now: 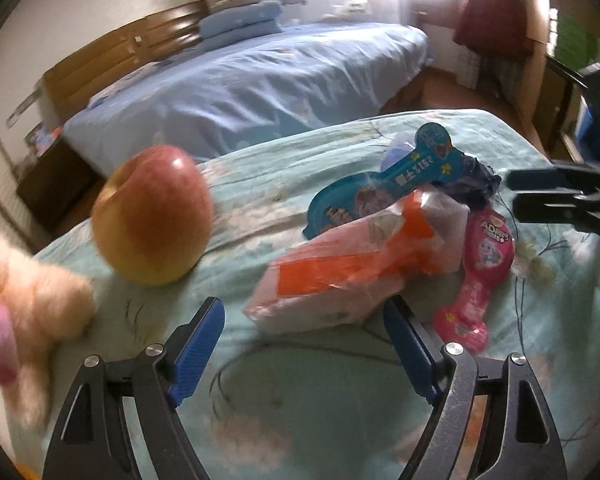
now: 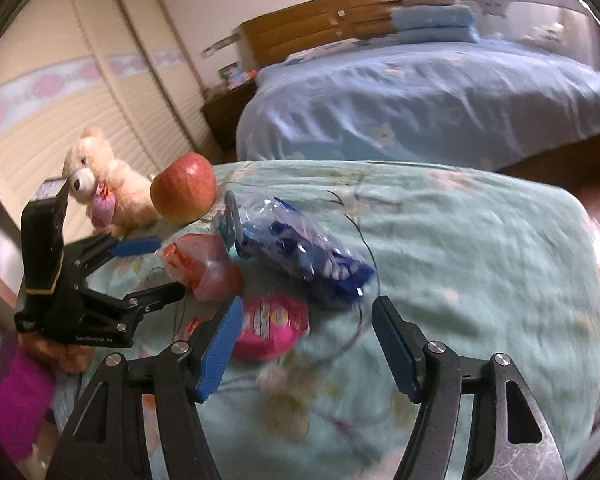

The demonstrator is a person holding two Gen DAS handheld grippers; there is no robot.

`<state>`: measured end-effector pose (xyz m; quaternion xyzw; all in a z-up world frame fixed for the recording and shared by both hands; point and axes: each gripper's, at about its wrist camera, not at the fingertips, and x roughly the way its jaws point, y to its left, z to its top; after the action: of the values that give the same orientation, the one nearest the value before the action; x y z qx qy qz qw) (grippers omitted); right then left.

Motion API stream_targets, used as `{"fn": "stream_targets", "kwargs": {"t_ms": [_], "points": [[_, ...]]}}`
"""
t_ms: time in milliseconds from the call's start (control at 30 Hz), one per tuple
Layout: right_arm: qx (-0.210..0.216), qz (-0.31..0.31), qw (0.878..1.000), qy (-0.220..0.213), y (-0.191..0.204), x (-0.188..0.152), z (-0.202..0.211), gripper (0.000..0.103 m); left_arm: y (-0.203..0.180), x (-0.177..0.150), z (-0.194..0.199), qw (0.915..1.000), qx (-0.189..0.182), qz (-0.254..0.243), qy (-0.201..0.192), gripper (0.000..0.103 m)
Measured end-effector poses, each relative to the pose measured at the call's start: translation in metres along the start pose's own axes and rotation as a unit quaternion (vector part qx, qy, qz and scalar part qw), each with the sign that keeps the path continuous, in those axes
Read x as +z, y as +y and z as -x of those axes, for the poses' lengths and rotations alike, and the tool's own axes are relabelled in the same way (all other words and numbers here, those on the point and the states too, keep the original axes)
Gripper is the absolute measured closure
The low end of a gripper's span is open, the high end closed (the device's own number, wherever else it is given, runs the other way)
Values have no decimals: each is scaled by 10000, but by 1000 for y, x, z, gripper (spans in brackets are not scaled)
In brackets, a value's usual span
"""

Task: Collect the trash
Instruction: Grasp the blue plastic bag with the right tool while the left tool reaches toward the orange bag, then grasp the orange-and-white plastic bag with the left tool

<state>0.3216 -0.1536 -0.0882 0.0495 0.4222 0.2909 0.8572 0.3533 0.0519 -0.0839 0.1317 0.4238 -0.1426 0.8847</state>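
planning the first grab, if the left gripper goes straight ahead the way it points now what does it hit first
Most likely the orange-and-clear plastic wrapper, lying just beyond the open left gripper and slightly right of its centre line. The apple sits well off to the left. Depth is uncertain.

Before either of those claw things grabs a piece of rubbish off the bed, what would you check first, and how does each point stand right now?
1. Left gripper open, holding nothing: ok.
2. Right gripper open, holding nothing: ok.
3. Orange-and-clear plastic wrapper just ahead of the left gripper: ok.
4. Pink bone-shaped snack packet close to the right gripper: ok.
5. Red apple and cream teddy bear, not trash, lie apart from the wrappers: ok.
6. Bin for the trash in view: cannot tell.
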Motion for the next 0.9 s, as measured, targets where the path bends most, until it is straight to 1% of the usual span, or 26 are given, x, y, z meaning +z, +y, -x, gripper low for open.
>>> {"fn": "stream_targets", "kwargs": {"t_ms": [100,167,200,233,267,300,333,400,500,600,633,667,700,800,900], "points": [[81,130,9997,195,-4,9,-16,35,4,5,-11,9996,-271,-25,40,21],[126,154,9994,290,-6,11,-23,36,3,6,-15,9993,-384,-38,28,24],[122,166,9992,332,-7,12,-26,38,2,6,-15,9992,-406,-62,-13,29],[97,193,9992,342,-7,13,-27,49,1,5,-14,9990,-442,-92,-29,37],[72,231,9991,359,-6,12,-28,64,-1,4,-13,9989,-463,-113,-39,41],[74,230,9990,374,-6,12,-28,71,-3,2,-11,9987,-492,-132,-61,68],[61,217,9990,385,-6,12,-27,83,-5,0,-11,9983,-576,-133,-7,88],[-46,258,9991,323,-5,9,-23,88,-10,-6,-8,9984,-538,-164,-17,89],[-178,368,9991,141,3,3,-10,91,-19,-18,5,9985,-474,-233,-144,92],[-145,125,9998,101,8,-8,6,92,-22,-30,20,9979,-637,71,-61,94],[-139,63,9999,74,10,-12,13,92,-24,-34,26,9974,-696,170,-54,98],[-151,38,9999,34,13,-17,19,92,-26,-39,31,9973,-692,229,-67,98],[-186,4,9998,-28,16,-23,27,92,-28,-44,37,9972,-675,306,-85,103],[-207,-285,9993,-123,16,-42,45,92,-33,-55,53,9947,-762,686,-104,103],[-296,-565,9979,-138,14,-58,58,93,-42,-63,69,9933,-762,850,-206,103]]}}
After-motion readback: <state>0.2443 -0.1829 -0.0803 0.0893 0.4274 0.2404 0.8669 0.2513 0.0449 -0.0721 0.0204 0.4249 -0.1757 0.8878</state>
